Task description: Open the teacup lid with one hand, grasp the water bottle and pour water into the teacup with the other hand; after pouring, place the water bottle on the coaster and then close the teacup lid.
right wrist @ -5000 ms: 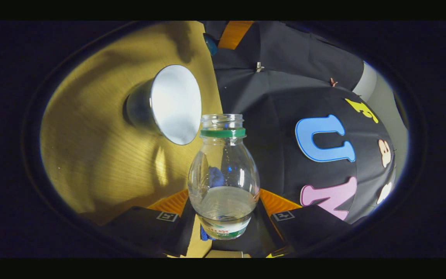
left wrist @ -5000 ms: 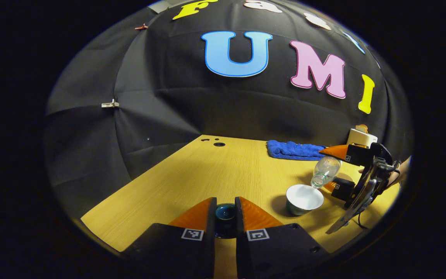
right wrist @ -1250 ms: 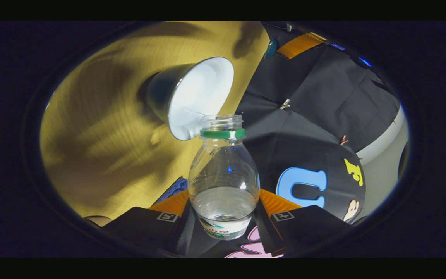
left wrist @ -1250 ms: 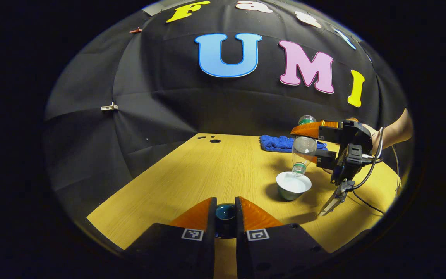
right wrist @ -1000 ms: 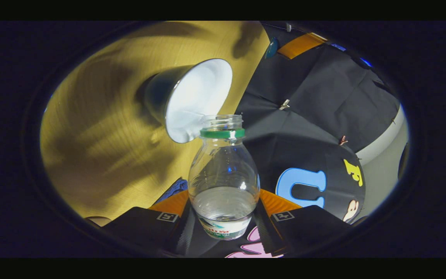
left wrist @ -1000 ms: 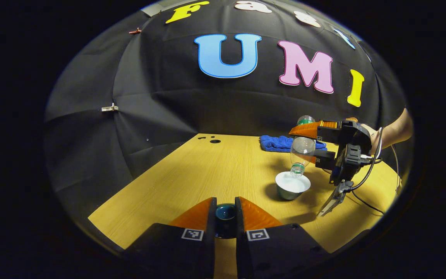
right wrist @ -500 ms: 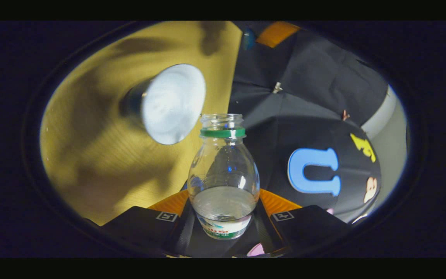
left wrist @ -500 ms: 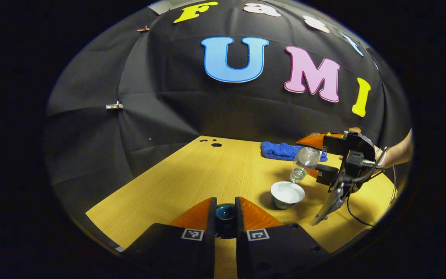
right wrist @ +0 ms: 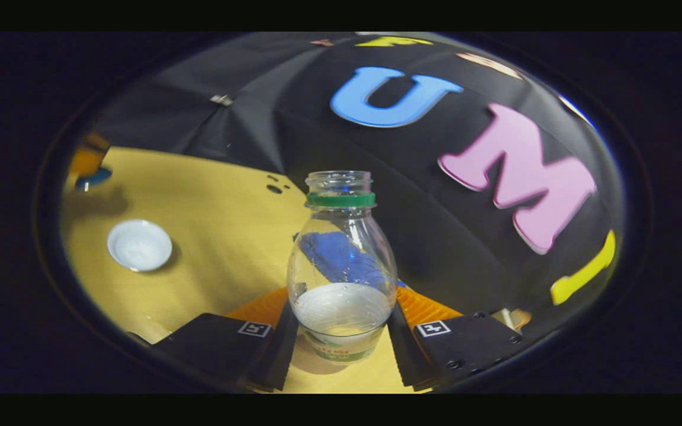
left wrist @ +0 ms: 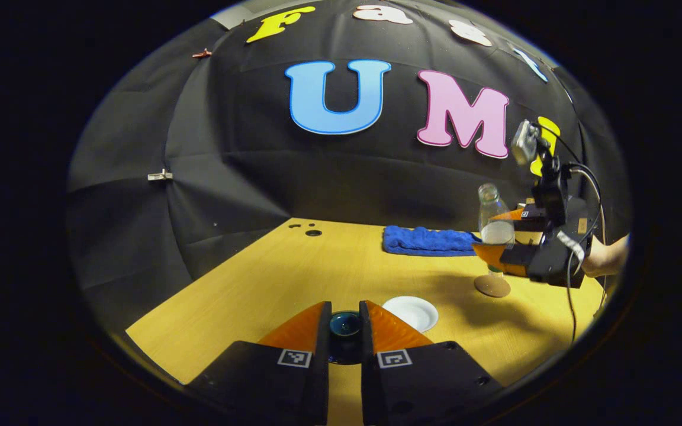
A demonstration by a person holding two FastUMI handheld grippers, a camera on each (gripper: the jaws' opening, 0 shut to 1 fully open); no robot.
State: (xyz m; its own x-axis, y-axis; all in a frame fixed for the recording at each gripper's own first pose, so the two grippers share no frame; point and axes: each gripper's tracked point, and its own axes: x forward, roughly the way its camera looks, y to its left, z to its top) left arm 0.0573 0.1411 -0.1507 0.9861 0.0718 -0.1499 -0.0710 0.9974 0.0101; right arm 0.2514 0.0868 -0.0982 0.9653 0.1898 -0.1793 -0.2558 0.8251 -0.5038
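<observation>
My left gripper point(left wrist: 344, 306) is shut on the dark teal teacup lid point(left wrist: 344, 324), held above the table's near edge. The open white teacup point(left wrist: 410, 312) stands just beyond it, partly hidden by my right-hand finger; it also shows at the left as the teacup point(right wrist: 139, 244). My right gripper point(right wrist: 341, 309) is shut on the clear water bottle point(right wrist: 341, 266), which is upright, capless and holds a little water. In the left gripper view the bottle point(left wrist: 493, 218) hangs in the right gripper point(left wrist: 495, 236) just above the round brown coaster point(left wrist: 492, 286).
A blue cloth point(left wrist: 427, 240) lies at the back of the wooden table point(left wrist: 270, 278), near the wall. Small holes point(left wrist: 313, 232) mark the far left corner. A hand point(left wrist: 604, 258) and cables trail behind the right gripper. The left gripper point(right wrist: 89, 160) shows far left.
The bottle has swung from tilted over the teacup back to upright and moved right, away from the cup, to above the coaster. The left gripper still holds the lid.
</observation>
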